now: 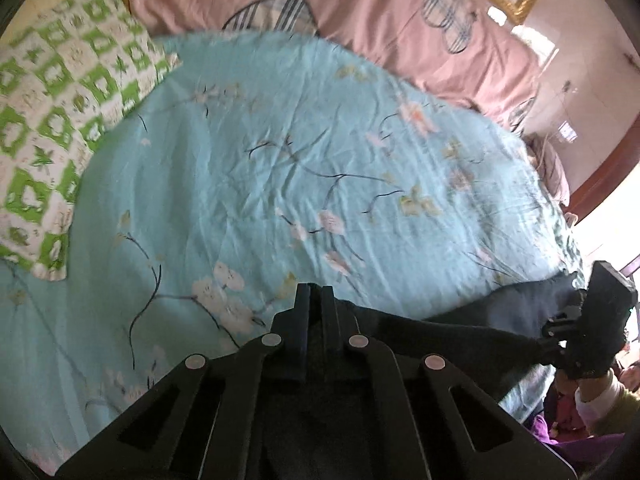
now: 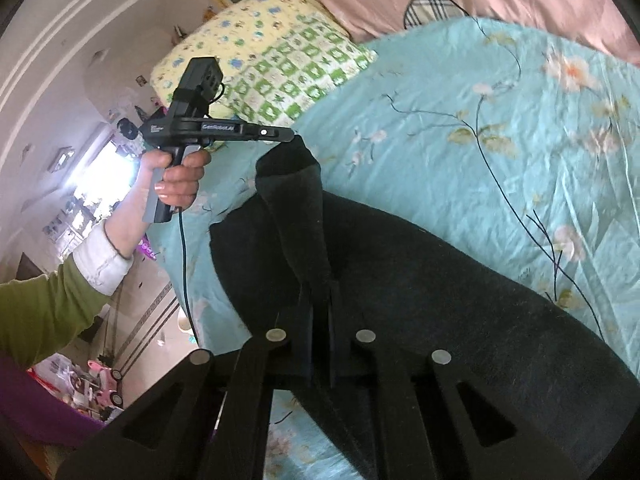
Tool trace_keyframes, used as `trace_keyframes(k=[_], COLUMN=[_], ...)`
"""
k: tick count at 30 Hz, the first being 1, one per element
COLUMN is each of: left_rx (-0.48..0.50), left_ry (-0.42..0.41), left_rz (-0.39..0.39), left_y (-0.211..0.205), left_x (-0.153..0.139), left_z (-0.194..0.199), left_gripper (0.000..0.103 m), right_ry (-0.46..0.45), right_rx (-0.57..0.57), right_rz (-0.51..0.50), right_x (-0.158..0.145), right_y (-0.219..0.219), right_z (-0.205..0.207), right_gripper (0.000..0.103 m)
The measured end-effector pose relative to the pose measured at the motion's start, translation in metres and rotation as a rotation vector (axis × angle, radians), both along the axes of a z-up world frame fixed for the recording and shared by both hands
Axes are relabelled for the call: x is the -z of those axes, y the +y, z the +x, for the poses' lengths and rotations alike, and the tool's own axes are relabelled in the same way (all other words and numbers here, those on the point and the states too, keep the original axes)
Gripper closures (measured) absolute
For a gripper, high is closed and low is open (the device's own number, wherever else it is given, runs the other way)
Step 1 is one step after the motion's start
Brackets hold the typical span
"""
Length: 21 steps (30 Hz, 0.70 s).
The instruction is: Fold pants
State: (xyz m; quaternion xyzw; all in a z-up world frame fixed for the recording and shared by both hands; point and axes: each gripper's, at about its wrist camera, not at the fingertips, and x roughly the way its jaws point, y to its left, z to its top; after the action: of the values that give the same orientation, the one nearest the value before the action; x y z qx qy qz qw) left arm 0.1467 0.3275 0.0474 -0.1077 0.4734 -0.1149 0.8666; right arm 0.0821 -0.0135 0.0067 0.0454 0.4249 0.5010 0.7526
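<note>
The dark pants [image 2: 420, 280] hang stretched between both grippers above a light blue floral bedsheet [image 2: 500, 128]. In the left wrist view my left gripper [image 1: 316, 292] is shut on the edge of the pants [image 1: 460, 328], which run to the right towards my right gripper [image 1: 576, 304]. In the right wrist view my right gripper [image 2: 320, 288] is shut on a fold of the pants. My left gripper [image 2: 294, 134] shows there at upper left, shut on a raised corner of the cloth.
A green-and-white checked pillow [image 1: 60, 120] lies at the head of the bed beside a yellow pillow [image 2: 240, 36]. A pink quilt [image 1: 360, 12] lies along the far side. Toys and clutter sit on the floor [image 2: 100, 380] beside the bed.
</note>
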Motion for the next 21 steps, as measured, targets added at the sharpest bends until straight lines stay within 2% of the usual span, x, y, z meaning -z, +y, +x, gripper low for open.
trace_keyframes(k=[7, 11, 13, 15, 17, 20, 21], left_rx=[0.018, 0.005, -0.016, -0.018, -0.014, 0.048, 0.070], left_ry=[-0.036, -0.037, -0.050, -0.052, -0.055, 0.019, 0.046], left_rz=[-0.021, -0.029, -0.021, 0.003, 0.017, 0.008, 0.000], left_y=[-0.015, -0.011, -0.001, 0.006, 0.010, 0.009, 0.006], left_x=[-0.006, -0.006, -0.012, -0.017, -0.015, 0.000, 0.007], left_z=[-0.052, -0.062, -0.052, -0.034, -0.017, 0.016, 0.024], left_gripper=[0.103, 0.100, 0.081, 0.018, 0.015, 0.016, 0.019], right_ry=[-0.035, -0.048, -0.039, -0.035, -0.032, -0.031, -0.030], right_rx=[-0.024, -0.040, -0.045, -0.046, -0.044, -0.042, -0.042], right_rz=[0.009, 0.001, -0.007, -0.012, -0.006, -0.006, -0.007], right_x=[0.000, 0.001, 0.003, 0.003, 0.002, 0.002, 0.003], right_y=[0.002, -0.001, -0.001, -0.001, -0.001, 0.000, 0.001], right_z=[-0.022, -0.032, -0.033, -0.032, -0.032, -0.032, -0.031], right_gripper=[0.096, 0.096, 0.096, 0.096, 0.096, 0.096, 0.096])
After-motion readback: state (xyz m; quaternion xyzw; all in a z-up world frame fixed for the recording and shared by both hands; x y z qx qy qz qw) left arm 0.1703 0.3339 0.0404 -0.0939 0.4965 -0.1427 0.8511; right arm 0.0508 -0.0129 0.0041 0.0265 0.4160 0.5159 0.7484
